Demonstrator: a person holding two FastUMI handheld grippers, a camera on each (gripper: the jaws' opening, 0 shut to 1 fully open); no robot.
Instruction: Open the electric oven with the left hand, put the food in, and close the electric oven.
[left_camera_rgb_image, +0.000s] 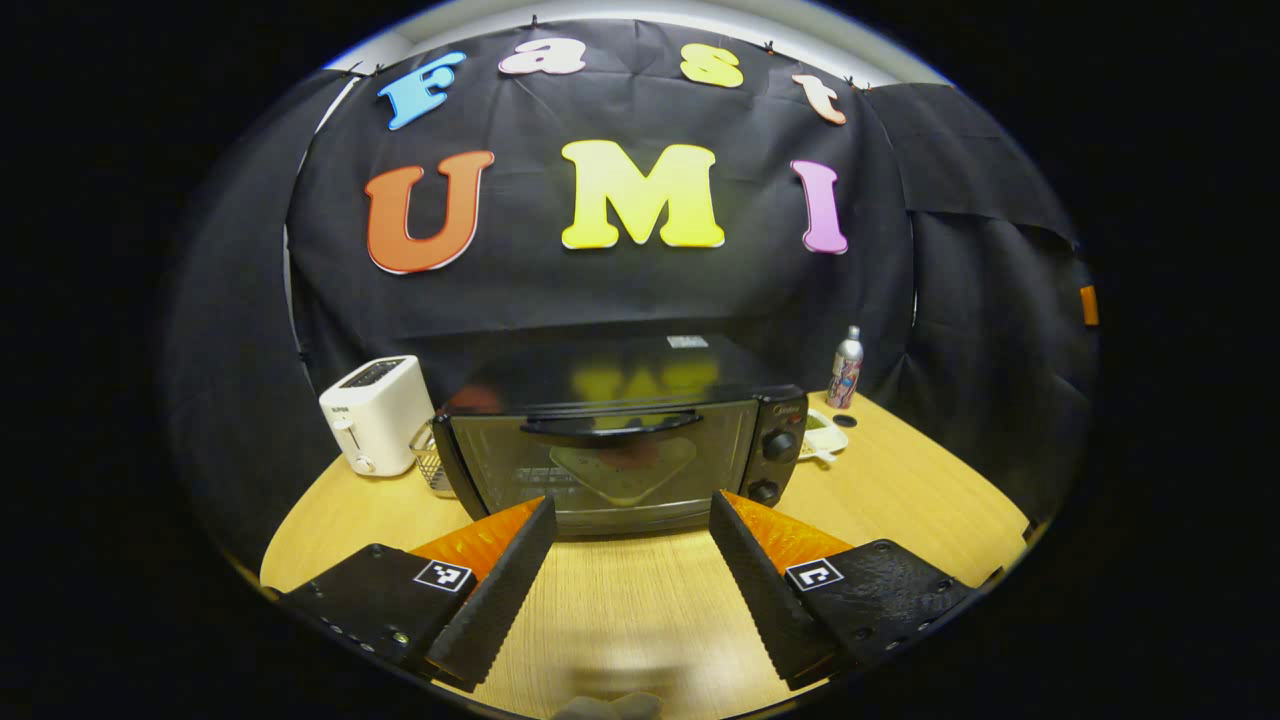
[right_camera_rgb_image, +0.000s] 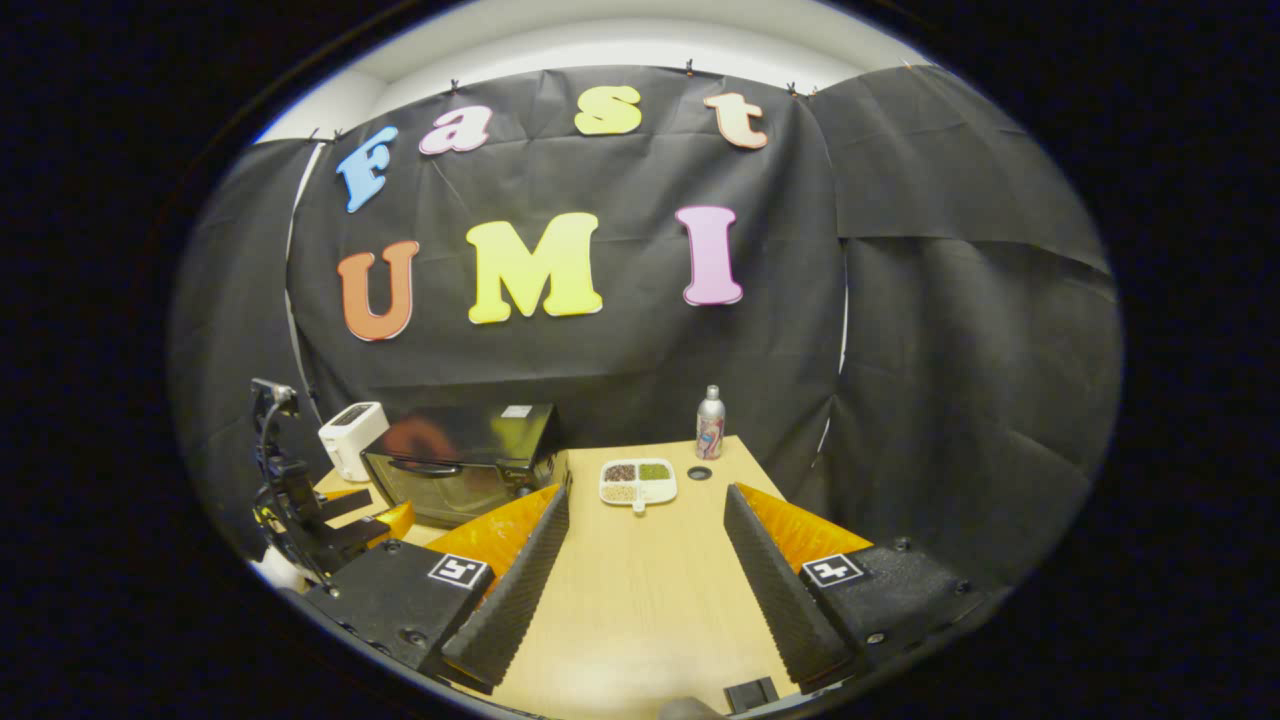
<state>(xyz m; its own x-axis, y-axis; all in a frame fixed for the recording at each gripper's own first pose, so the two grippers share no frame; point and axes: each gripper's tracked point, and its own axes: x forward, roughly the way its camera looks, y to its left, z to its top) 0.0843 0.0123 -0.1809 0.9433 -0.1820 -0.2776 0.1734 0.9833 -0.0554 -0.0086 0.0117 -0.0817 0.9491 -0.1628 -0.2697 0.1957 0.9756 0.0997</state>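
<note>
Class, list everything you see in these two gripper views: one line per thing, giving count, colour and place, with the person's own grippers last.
electric oven: one, black, door shut, middle of the table
toaster: one, white, left of the oven
wire basket: one, metal, between toaster and oven
food tray: one, white, four compartments, right of the oven
bottle: one, silver, at the table's back
cap: one, dark, beside the bottle
table: one, light wood
left gripper: one, black and orange, open, facing the oven
right gripper: one, black and orange, open, facing the tray

Left gripper (left_camera_rgb_image: 632, 510) and right gripper (right_camera_rgb_image: 647, 500) hover, fingers (left_camera_rgb_image: 500, 590) spread wide.
</note>
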